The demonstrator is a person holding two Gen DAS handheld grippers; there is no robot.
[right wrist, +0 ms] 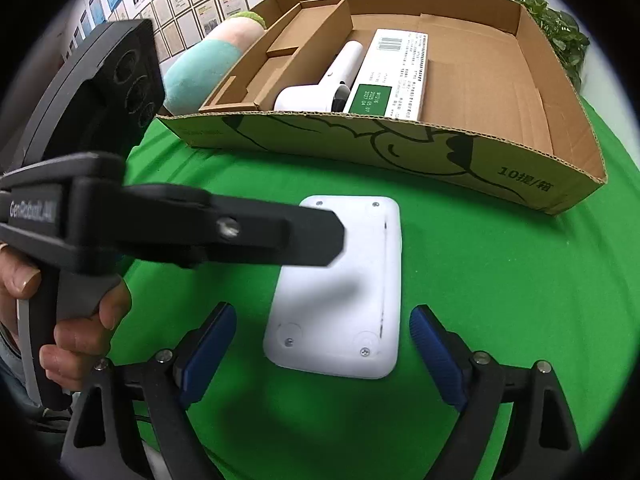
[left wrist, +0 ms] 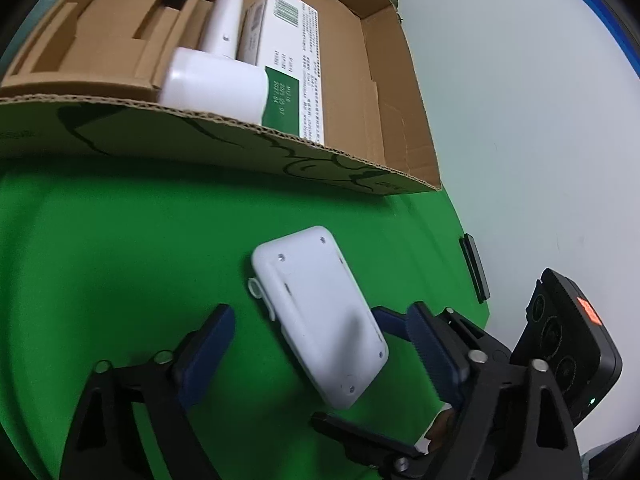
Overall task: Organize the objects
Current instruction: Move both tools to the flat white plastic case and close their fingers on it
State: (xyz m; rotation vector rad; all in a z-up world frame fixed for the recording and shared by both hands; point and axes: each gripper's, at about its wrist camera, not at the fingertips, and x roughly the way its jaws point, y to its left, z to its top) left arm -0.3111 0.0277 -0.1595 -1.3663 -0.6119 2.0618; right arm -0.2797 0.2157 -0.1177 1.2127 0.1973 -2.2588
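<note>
A flat white device (right wrist: 336, 292) lies back side up on the green cloth (right wrist: 500, 300), its screws showing. My right gripper (right wrist: 323, 307) straddles its near end, open, with a gap between each blue pad and the casing. In the left wrist view the same device (left wrist: 320, 312) sits askew between the open jaws of my left gripper (left wrist: 320, 308); the pads do not press on it. One black finger (right wrist: 280, 236) of the left gripper reaches over the device's far left corner. Behind stands a cardboard box (right wrist: 400, 148) holding a white handheld appliance (right wrist: 316, 96) and a white-and-green carton (right wrist: 392, 76).
A cardboard insert (right wrist: 292, 40) fills the box's left side. A plush toy (right wrist: 200, 68) lies behind the box's left end, with plants (right wrist: 560, 28) at the back. A thin black object (left wrist: 474, 268) sits at the cloth's right edge. A hand (right wrist: 80, 328) holds the left gripper's handle.
</note>
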